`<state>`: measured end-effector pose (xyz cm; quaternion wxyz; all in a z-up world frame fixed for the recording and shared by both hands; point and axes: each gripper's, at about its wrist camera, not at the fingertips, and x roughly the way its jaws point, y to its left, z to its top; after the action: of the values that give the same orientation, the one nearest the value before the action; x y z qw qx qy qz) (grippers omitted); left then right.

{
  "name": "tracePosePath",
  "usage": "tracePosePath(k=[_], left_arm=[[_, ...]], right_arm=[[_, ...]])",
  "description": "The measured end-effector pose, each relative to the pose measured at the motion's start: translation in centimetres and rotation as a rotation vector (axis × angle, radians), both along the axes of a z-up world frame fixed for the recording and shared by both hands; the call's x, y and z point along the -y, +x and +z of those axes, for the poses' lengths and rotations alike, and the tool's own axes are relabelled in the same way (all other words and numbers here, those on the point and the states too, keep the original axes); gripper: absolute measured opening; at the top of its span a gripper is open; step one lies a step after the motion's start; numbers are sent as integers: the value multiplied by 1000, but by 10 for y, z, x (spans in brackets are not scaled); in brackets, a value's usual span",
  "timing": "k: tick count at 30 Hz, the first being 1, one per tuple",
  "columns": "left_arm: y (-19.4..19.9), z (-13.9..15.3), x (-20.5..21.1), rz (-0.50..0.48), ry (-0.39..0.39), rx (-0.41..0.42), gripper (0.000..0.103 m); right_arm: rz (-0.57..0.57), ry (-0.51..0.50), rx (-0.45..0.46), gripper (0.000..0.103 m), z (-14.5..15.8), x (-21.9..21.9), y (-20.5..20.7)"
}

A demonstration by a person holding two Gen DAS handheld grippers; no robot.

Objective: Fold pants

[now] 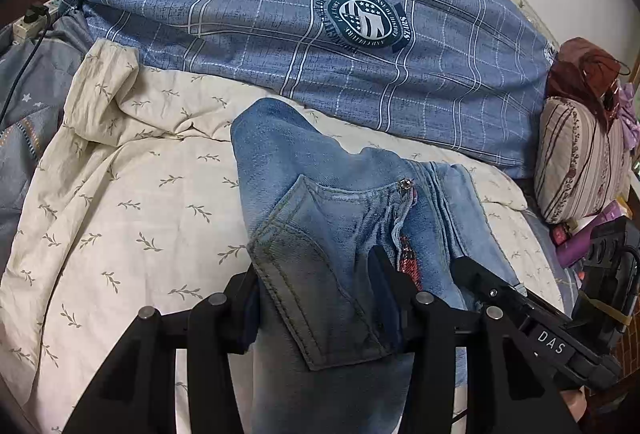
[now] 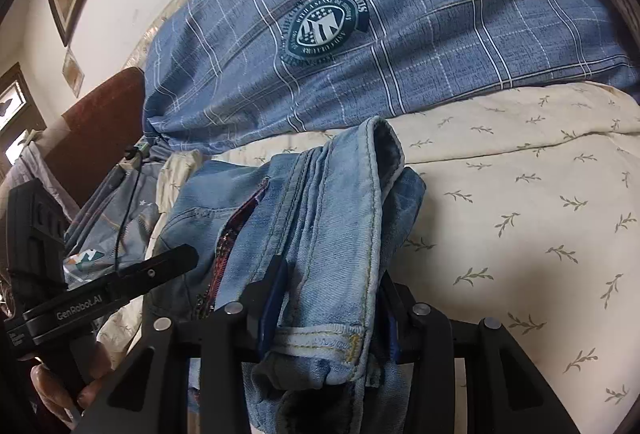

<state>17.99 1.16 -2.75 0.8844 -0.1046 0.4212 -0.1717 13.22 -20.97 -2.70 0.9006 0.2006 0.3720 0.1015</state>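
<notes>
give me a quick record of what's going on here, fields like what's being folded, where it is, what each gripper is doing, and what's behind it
item: blue jeans, bunched, back pocket and zipper showing
surface: cream leaf-print sheet on a bed
left gripper: jaws closed on the jeans at the pocket
right gripper: jaws closed on a hemmed, doubled-over part of the jeans
behind: blue plaid pillow with a round crest
far side, left view: striped cushion
fold state: not yet laid flat

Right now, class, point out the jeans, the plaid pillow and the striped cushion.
jeans (image 1: 320, 254), left wrist view, back pocket.
plaid pillow (image 2: 420, 45), right wrist view, middle, beside badge.
striped cushion (image 1: 576, 157), left wrist view, front face.
</notes>
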Motion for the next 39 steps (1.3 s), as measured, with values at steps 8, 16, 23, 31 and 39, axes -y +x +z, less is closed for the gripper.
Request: tracePosePath(k=[8, 16, 23, 31, 39], left_arm=[[2, -1, 3, 10, 20, 6, 50], [3, 0, 5, 17, 37, 8, 50], [5, 0, 6, 20, 50, 8, 50], [7, -5, 7, 26, 79, -3, 50], [10, -11, 8, 36, 98, -26, 50]], right_arm=[[-13, 8, -9, 44, -5, 3, 3], [-24, 9, -19, 44, -7, 3, 5], [-29, 7, -31, 44, -10, 3, 6], [-35, 6, -48, 44, -14, 4, 7], [-35, 1, -64, 44, -17, 5, 8]])
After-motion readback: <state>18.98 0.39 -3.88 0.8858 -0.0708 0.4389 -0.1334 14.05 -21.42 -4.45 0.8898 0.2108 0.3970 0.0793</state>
